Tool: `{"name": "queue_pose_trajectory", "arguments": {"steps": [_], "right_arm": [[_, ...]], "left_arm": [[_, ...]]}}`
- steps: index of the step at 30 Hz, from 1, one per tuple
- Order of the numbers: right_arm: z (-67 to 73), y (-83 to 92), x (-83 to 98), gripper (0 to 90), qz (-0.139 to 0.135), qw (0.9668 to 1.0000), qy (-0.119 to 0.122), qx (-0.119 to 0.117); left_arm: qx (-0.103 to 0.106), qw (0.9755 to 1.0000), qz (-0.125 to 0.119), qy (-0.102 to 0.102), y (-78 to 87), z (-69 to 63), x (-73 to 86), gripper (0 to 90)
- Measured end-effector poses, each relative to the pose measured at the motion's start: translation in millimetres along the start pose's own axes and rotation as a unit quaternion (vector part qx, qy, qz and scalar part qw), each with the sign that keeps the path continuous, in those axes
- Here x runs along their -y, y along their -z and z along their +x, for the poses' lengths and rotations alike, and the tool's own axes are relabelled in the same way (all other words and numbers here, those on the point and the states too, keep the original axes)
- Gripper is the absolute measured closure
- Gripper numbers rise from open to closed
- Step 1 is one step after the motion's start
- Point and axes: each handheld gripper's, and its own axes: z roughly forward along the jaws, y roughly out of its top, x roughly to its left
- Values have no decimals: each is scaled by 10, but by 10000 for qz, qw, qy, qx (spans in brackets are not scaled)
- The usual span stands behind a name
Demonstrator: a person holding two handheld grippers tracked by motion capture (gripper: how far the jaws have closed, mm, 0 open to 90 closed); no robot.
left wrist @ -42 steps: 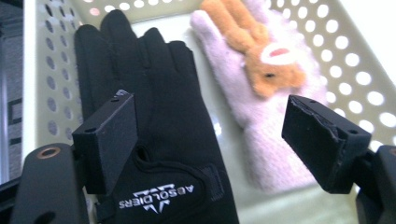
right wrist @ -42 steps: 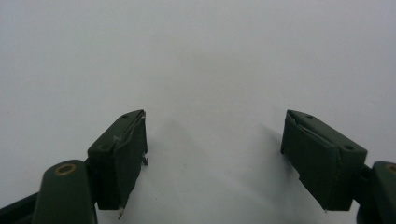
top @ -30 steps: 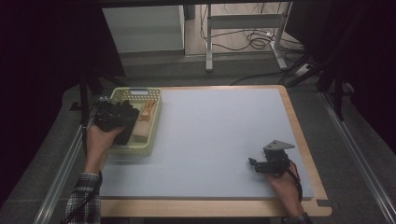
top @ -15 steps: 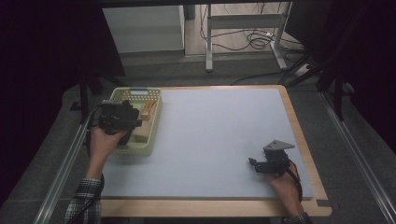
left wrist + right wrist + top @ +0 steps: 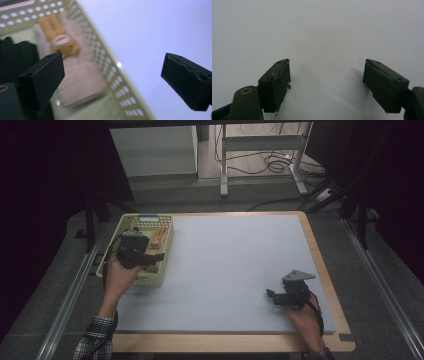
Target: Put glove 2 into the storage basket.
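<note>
Glove, knitted beige with an orange rabbit face, lies flat in the yellow-green basket at the table's left edge, close against the basket's right wall. My read: it's just been dropped there, since the left gripper hovers over the basket with jaws that have just been opening, now wide, nothing between them. In the left gripper view the jaws straddle the basket wall, glove below and off to one side. Something dark sits beside the glove; can't make out what it is. Glove's fingertip end is blurred. Right gripper is parked low on the bare mat near the right edge, jaws wide apart and empty, likely idle while the left does the work.
</note>
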Motion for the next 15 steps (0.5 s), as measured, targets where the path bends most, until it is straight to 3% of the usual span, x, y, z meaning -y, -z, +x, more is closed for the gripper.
{"name": "queue_pose_trajectory", "arguments": {"steps": [9, 15], "right_arm": [[0, 0, -1, 218, -2, 10000, -1, -2], [1, 0, -1, 218, -2, 10000, -6, -1]], "left_arm": [[285, 9990, -195, -289, -58, -345, 17, 15], [504, 9968, -274, -548, -120, -594, 69, 7]]}}
